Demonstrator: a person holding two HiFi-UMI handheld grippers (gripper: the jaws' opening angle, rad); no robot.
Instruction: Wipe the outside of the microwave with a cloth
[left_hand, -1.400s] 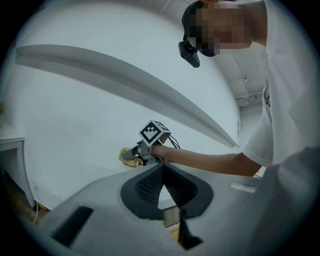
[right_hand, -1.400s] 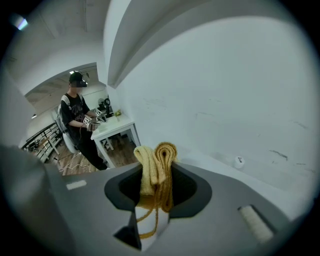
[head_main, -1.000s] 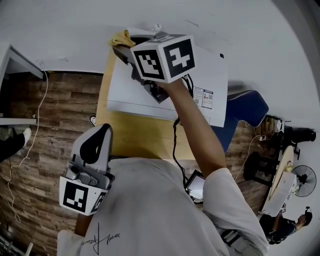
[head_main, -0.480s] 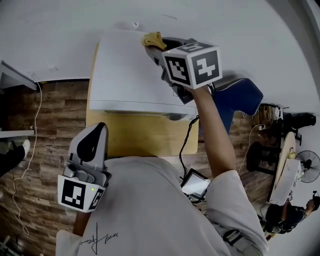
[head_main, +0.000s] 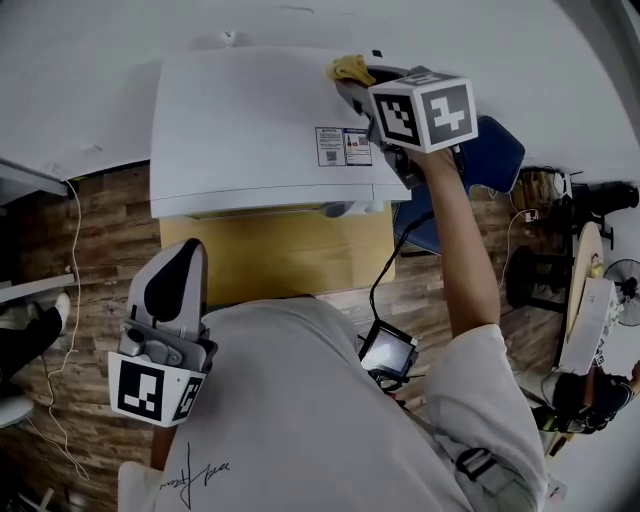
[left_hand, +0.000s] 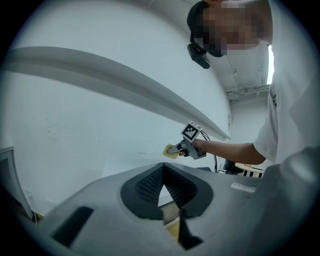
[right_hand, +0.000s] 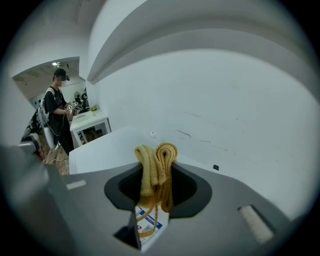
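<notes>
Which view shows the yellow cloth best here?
The right gripper view: the cloth sits folded, close up, clamped in the right gripper. The head view shows a small yellow corner on the microwave; the left gripper view, a distant speck.

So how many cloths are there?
1: a yellow cloth, pinched in the right gripper at the microwave's back right corner. No other shows.
</notes>
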